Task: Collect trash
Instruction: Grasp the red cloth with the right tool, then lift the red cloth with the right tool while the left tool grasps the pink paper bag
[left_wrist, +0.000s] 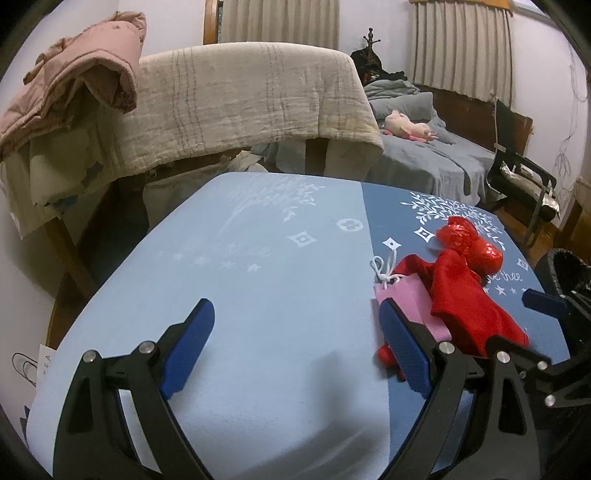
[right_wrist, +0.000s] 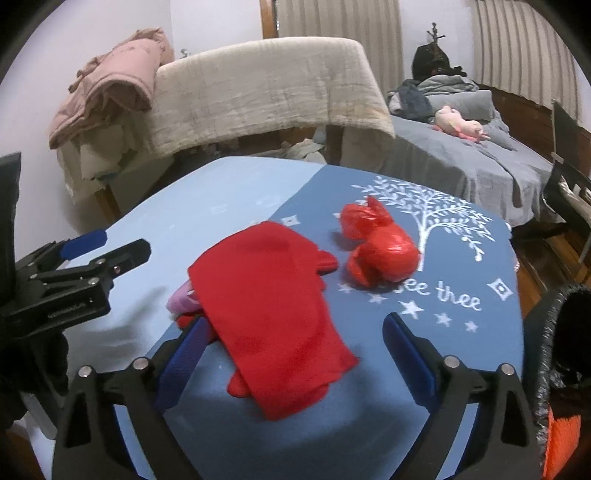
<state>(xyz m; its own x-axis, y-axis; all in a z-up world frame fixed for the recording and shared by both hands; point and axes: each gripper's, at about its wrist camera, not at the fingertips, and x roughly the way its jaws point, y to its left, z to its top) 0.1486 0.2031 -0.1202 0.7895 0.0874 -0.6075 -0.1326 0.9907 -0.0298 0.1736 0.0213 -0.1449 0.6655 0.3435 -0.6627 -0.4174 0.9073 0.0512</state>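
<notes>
A flat red cloth bag (right_wrist: 269, 310) lies on the blue table cover (right_wrist: 424, 417), partly over a small pink paper bag (left_wrist: 413, 306) with a white string handle. A crumpled red plastic bag (right_wrist: 376, 247) lies just beyond it, also in the left wrist view (left_wrist: 469, 240). My right gripper (right_wrist: 295, 362) is open, its jaws standing either side of the red cloth bag's near end. My left gripper (left_wrist: 295, 347) is open and empty over the light blue part, left of the pink bag; it also shows in the right wrist view (right_wrist: 107, 247).
A black-lined bin (right_wrist: 561, 332) stands at the table's right edge, also in the left wrist view (left_wrist: 569, 266). Behind the table is a chair draped with a beige blanket (left_wrist: 240, 96) and a pink jacket (left_wrist: 74, 81). A bed (right_wrist: 480, 158) is at the back right.
</notes>
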